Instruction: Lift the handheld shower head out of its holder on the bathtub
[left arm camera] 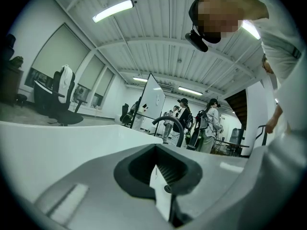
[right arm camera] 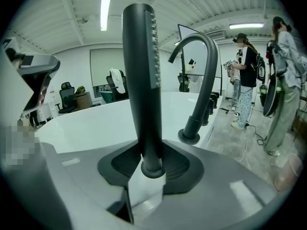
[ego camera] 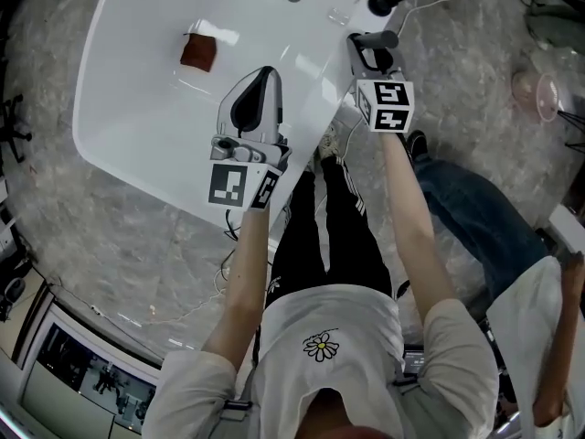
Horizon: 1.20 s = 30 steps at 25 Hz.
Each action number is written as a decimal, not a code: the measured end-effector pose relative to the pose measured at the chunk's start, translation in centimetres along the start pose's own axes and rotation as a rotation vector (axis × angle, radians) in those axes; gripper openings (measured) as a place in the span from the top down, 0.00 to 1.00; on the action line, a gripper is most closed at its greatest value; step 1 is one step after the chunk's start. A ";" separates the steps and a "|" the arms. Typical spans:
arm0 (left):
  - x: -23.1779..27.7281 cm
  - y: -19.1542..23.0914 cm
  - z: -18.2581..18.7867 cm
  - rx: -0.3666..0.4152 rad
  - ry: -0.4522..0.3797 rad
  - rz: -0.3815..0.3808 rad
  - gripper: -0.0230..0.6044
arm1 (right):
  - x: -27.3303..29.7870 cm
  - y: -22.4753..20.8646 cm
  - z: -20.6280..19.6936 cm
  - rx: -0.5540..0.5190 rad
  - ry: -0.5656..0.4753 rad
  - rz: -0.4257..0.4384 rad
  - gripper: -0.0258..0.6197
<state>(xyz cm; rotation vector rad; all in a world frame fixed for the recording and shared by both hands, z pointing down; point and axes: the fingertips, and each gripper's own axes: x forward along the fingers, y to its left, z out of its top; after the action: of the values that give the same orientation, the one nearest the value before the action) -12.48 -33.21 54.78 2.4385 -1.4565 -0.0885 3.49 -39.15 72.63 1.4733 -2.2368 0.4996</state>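
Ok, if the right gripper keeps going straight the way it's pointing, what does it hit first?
The slim black stick-shaped shower head: its lower end already stands between the jaws of the right gripper, so contact would likely be almost immediate. The curved black faucet stands further back.

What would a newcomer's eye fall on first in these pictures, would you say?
The dark shower head stands upright, gripped by the right gripper, with a curved black faucet behind it. From above, the white tub fills the view, with a red-brown block on its floor and the left gripper shut over its rim.
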 end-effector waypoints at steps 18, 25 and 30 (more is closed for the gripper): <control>-1.8 -0.9 12.1 0.076 -0.153 0.012 0.96 | -10.4 1.6 18.7 -0.041 -0.279 0.005 0.72; -4.8 -3.7 21.0 0.125 -0.242 -0.014 0.96 | -18.5 5.0 27.6 -0.114 -0.373 0.040 0.72; -5.9 -5.4 24.2 0.147 -0.257 -0.005 0.96 | -24.1 7.0 31.9 -0.111 -0.447 0.075 0.72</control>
<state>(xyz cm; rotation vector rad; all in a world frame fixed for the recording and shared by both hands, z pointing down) -15.67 -31.03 29.57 2.6282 -1.6137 -0.3173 1.03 -34.01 32.41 1.5670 -2.6155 0.0634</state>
